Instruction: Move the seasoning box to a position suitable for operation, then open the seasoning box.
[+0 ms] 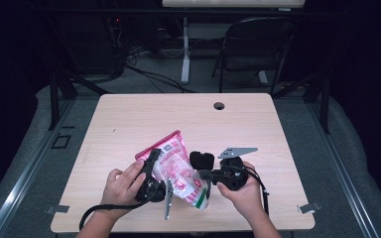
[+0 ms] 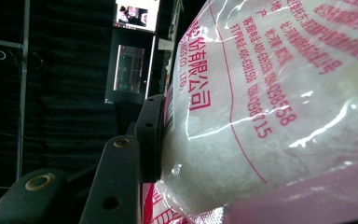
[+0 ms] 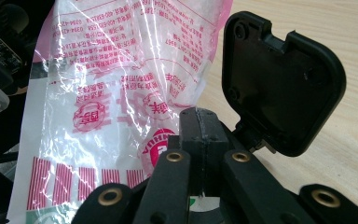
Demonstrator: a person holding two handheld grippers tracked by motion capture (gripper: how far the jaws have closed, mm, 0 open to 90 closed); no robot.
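Item: bag (image 1: 174, 166), clear plastic with pink print, white granular fill. Location: held up off the counter (image 1: 129, 119), near its front edge, about midway along.

Left tool (image 1: 154, 159): I have it clamped on the bag's upper side; in the left gripper view one jaw presses flat against the film.

Right tool (image 1: 204, 174): jaws closed together; in the right gripper view they meet at the bag's lower edge, and I judge they pinch the film there.

Progress, as I judge it: bag lifted and gripped at two points; opening or emptying not yet done. The seal's state I cannot tell.
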